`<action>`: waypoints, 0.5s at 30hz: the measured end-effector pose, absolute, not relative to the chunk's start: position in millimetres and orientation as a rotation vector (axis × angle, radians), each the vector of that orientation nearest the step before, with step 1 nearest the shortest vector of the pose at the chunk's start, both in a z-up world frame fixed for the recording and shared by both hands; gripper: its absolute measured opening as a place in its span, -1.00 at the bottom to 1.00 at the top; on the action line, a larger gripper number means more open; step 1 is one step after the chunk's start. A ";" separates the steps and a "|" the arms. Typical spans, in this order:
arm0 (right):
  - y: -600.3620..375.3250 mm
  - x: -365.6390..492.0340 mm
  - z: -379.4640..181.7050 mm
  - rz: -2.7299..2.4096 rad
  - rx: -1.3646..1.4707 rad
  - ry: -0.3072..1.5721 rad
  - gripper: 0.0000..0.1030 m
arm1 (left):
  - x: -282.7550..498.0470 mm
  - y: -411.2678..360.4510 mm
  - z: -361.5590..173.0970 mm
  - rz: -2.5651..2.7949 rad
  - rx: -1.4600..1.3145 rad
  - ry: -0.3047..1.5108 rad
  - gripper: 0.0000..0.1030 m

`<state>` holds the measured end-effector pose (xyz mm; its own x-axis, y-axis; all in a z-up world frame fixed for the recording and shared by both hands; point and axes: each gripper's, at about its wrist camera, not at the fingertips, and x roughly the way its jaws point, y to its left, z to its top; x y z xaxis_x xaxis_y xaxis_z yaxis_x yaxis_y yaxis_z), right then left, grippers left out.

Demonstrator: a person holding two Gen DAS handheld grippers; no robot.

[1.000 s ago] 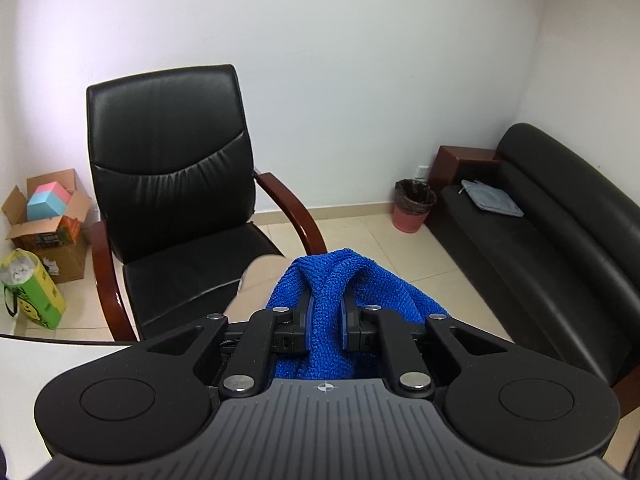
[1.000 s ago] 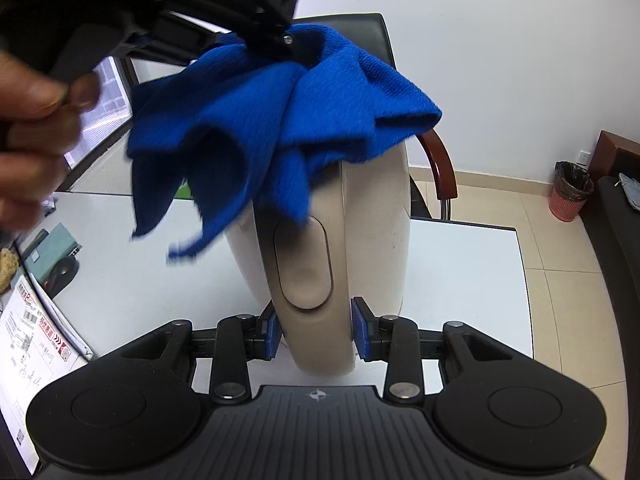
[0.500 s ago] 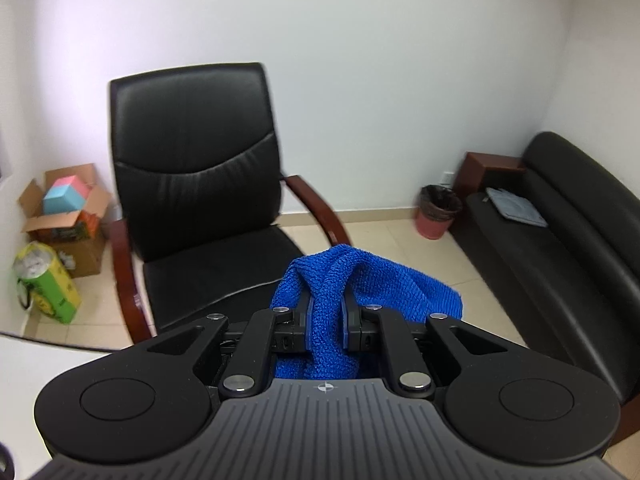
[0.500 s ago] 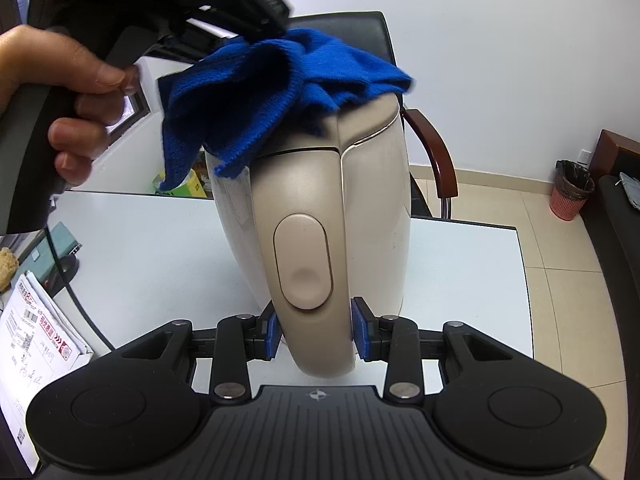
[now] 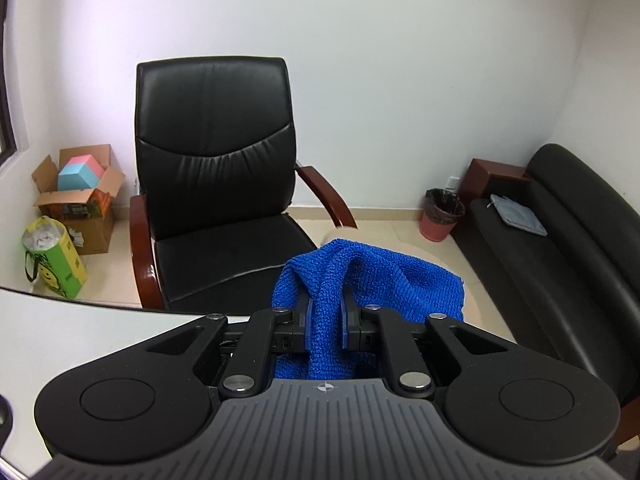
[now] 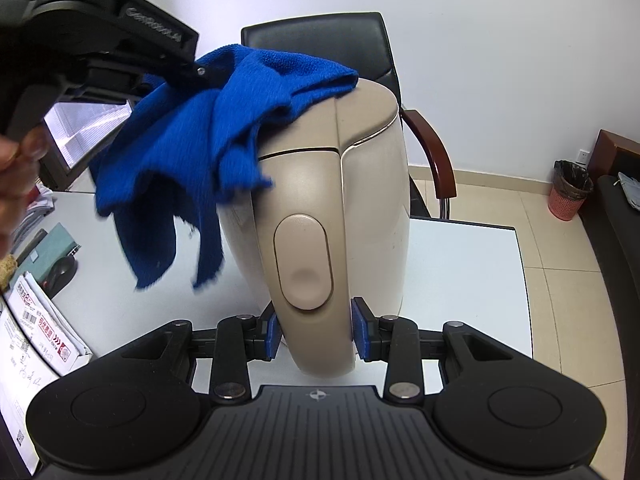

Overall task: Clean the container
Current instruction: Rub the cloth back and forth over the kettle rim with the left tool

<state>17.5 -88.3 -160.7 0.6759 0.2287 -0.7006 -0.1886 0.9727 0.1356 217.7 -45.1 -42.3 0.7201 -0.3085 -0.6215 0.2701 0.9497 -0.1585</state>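
The right gripper (image 6: 316,334) is clamping its blue pads on the smooth, rounded handle of a beige plastic container (image 6: 344,184), a tall kettle-shaped vessel with an oval button set into the handle. It is standing upright on the glossy white table (image 6: 460,276), toward the far edge, close to the black leather chair (image 6: 352,44) behind it. The left gripper (image 5: 326,320) is pinching a fold of knitted, nubbly blue cloth (image 6: 224,120) between its fingers and is pressing the bunched fabric onto the container's domed lid, with loose ragged ends hanging down the left side; in the right wrist view these ends look blurred. In the left wrist view only a pale sliver of the lid is showing beyond the cloth (image 5: 372,276). Printed papers (image 6: 32,320) are lying along the table's left edge.
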 end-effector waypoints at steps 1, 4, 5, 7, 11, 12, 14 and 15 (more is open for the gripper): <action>-83.2 11.8 -161.4 0.235 0.053 0.795 -0.28 | 214.7 -45.6 -41.8 -0.324 -0.059 0.701 -0.73; -70.0 -3.0 -162.8 0.235 0.053 0.796 -0.28 | 208.6 -46.5 -41.3 -0.339 -0.055 0.706 -0.73; -65.9 -8.2 -163.1 0.236 0.053 0.797 -0.28 | 207.8 -46.0 -41.3 -0.340 -0.058 0.707 -0.73; -56.7 -19.4 -164.3 0.236 0.053 0.796 -0.28 | 209.8 -44.4 -41.6 -0.339 -0.072 0.713 -0.73; -33.8 -47.2 -167.0 0.238 0.054 0.795 -0.28 | 216.6 -43.3 -41.9 -0.339 -0.085 0.722 -0.73; -27.6 -55.4 -167.4 0.240 0.053 0.795 -0.28 | 217.6 -43.5 -42.3 -0.340 -0.082 0.721 -0.73; -15.8 -68.0 -169.4 0.242 0.054 0.795 -0.28 | 221.6 -44.0 -42.6 -0.339 -0.078 0.719 -0.73; -11.5 -74.0 -170.0 0.243 0.054 0.795 -0.28 | 222.6 -44.0 -42.9 -0.339 -0.077 0.719 -0.73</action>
